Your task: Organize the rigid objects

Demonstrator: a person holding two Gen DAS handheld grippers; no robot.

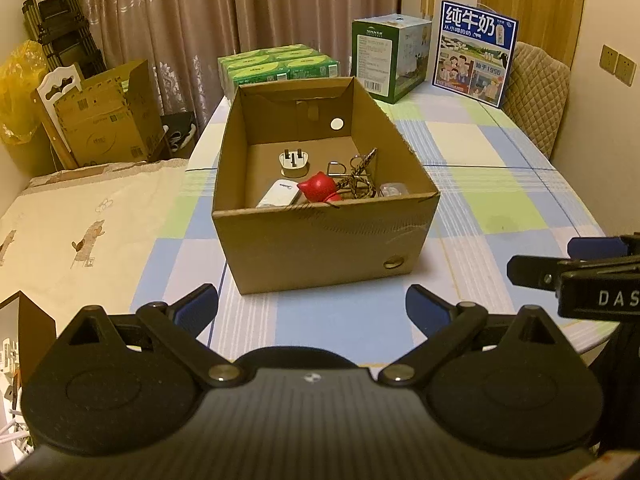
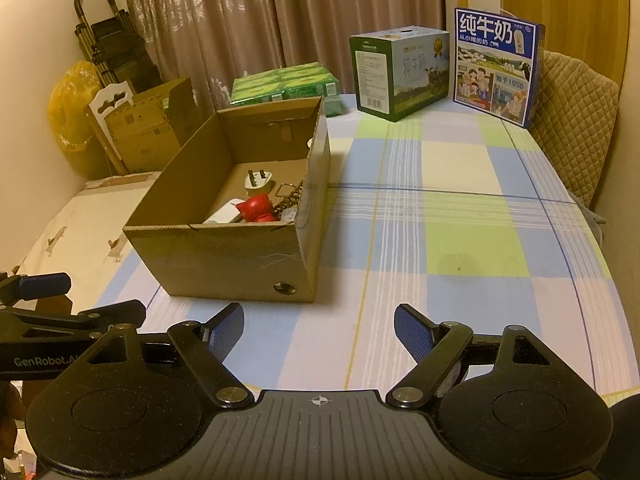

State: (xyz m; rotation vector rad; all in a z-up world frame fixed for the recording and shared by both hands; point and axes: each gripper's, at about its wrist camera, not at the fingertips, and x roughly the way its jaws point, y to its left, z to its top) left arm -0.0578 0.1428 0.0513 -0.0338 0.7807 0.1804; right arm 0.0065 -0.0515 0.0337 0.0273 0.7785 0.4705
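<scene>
An open cardboard box (image 1: 320, 244) (image 2: 224, 252) stands on the checked tablecloth. Inside lie a white plug (image 1: 294, 162) (image 2: 257, 181), a red cat-shaped toy (image 1: 319, 188) (image 2: 256, 208), a white remote-like device (image 1: 280, 194) (image 2: 224, 214), a braided keyring with metal rings (image 1: 360, 174) (image 2: 294, 196) and a clear small piece (image 1: 394, 191). My left gripper (image 1: 312, 312) hangs open just before the box's near wall, nothing between its fingers. My right gripper (image 2: 319, 334) is open over bare cloth, to the right of the box, and empty.
At the table's far end stand a green pack of cartons (image 1: 276, 66) (image 2: 288, 82), a green milk box (image 1: 390, 54) (image 2: 400, 70) and a blue milk box (image 1: 476, 52) (image 2: 496, 66). A padded chair (image 2: 572, 128) is at the right. Cardboard boxes (image 1: 108, 116) sit left, beyond a cream-covered surface (image 1: 80, 220).
</scene>
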